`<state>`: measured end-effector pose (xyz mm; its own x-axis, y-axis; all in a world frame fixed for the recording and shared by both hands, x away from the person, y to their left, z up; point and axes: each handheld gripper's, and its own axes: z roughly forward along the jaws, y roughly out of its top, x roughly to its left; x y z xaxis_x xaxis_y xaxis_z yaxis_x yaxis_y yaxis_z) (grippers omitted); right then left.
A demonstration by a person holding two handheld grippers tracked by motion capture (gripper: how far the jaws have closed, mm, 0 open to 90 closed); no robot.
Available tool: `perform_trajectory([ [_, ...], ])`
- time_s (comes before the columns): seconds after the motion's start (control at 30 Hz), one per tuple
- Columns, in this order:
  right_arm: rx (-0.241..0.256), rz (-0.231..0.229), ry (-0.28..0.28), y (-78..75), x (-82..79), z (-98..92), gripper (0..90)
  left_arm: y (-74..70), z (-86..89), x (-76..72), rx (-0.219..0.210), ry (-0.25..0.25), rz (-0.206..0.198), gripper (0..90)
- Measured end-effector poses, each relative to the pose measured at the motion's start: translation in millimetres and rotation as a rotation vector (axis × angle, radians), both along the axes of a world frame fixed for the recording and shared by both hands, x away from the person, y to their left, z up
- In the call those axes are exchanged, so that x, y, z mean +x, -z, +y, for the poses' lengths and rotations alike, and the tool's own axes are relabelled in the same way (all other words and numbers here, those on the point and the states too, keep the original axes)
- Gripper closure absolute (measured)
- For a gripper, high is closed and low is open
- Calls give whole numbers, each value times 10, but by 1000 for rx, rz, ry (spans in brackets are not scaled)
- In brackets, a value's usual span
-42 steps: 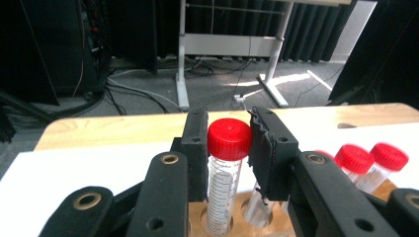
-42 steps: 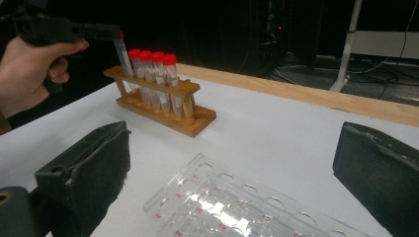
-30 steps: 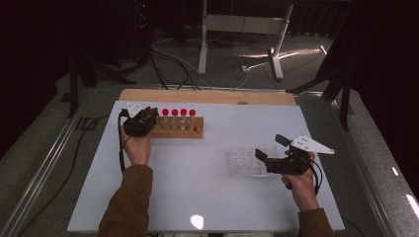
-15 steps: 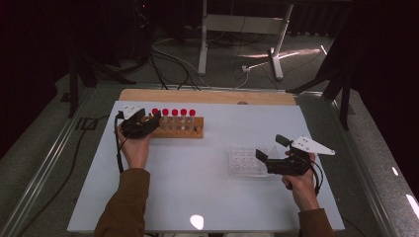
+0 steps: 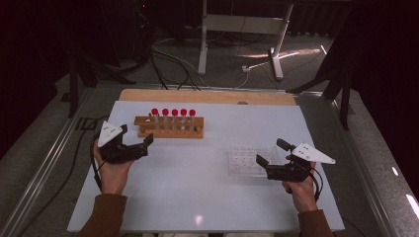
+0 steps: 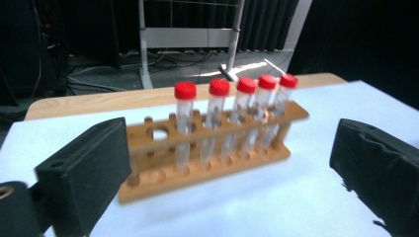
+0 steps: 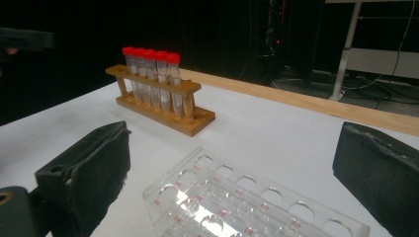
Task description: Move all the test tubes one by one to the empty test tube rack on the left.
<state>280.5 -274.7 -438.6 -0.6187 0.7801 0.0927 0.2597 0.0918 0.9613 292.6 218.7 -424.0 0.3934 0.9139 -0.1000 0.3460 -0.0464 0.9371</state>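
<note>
The left gripper (image 5: 141, 144) hovers with jaws spread, holding nothing, at about eight o'clock from the wooden rack (image 5: 170, 129), apart from it; bare white table (image 5: 197, 192) lies between. Five red-capped tubes (image 6: 217, 118) stand upright in the rack (one hole open at its left end). The right gripper (image 5: 263, 166), likewise spread and unloaded, sits at the clear plastic rack's (image 5: 247, 159) four o'clock corner.
</note>
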Motion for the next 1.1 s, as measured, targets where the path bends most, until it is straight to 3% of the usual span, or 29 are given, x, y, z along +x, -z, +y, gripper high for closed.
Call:
perform_trajectory([
  [0.1, -11, -8, -3, 37, -31, -4, 11, 35, 6, -167, 3, 15, -10, 15],
  [0.2, -10, -7, 2, 71, -57, -26, 12, 92, -43, -305, 38, 37, -21, 9],
  [0.3, -9, -11, 13, 104, -77, -58, 12, 146, -40, -400, 3, 27, -47, 9],
  [0.53, -4, -29, 8, 129, -149, -136, 11, 219, 21, -464, -5, -16, -84, 6],
  [0.83, 0, -53, 16, 112, -201, -184, 0, 221, 79, -559, -20, -23, -114, 6],
  [1.1, 5, -41, 42, 127, -193, -230, 0, 252, 42, -554, -22, -10, -93, 6],
])
